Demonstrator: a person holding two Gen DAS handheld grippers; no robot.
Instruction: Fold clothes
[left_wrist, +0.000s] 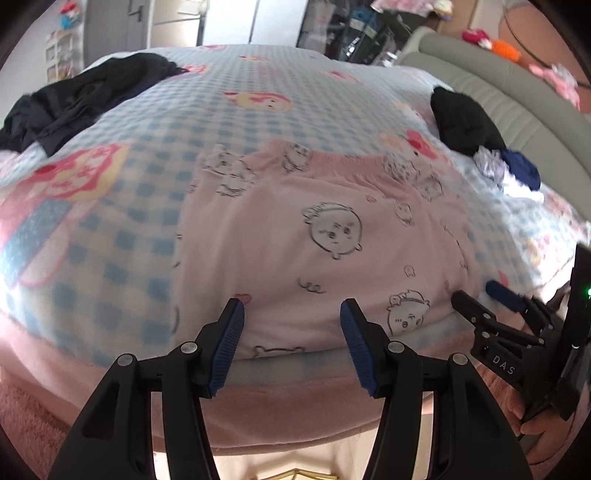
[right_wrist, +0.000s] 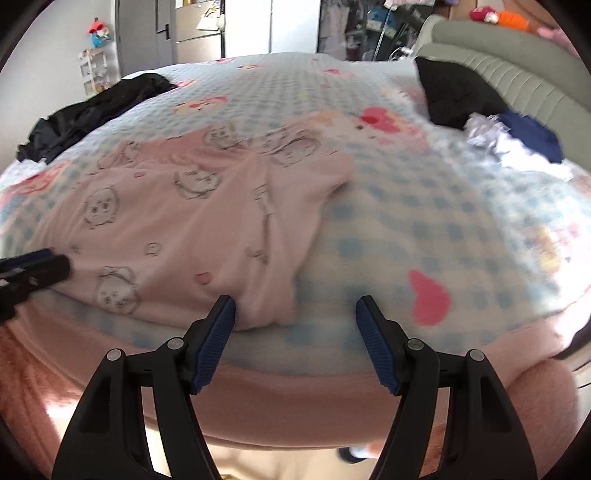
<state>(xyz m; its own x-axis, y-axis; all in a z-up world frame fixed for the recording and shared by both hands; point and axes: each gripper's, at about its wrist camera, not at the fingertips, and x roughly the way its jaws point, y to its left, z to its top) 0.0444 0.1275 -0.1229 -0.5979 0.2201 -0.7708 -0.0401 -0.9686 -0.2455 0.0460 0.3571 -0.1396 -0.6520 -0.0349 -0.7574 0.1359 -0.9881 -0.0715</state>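
Both tongs, left (left_wrist: 291, 314) and right (right_wrist: 295, 310), gape empty over the bed's near edge.
Pink printed garment (left_wrist: 314, 236) lies flat on the checked blanket (left_wrist: 147, 206); dark clothes (left_wrist: 85, 96) near far corners, grey headboard (left_wrist: 517, 110) at right.

1. Open checked blanket (right_wrist: 424, 221) to the right of the pink garment (right_wrist: 192, 221): clear passage for a gripper.
2. Far-left edge blocked by black clothing pile (left_wrist: 74, 99).
3. Far-right corner crowded: black item (left_wrist: 465, 122) w/ blue-and-white clothes (left_wrist: 513, 170) just beside it, against the grey headboard (left_wrist: 517, 85).
4. Centre far side of the bed, btw. the piles, lies bare.
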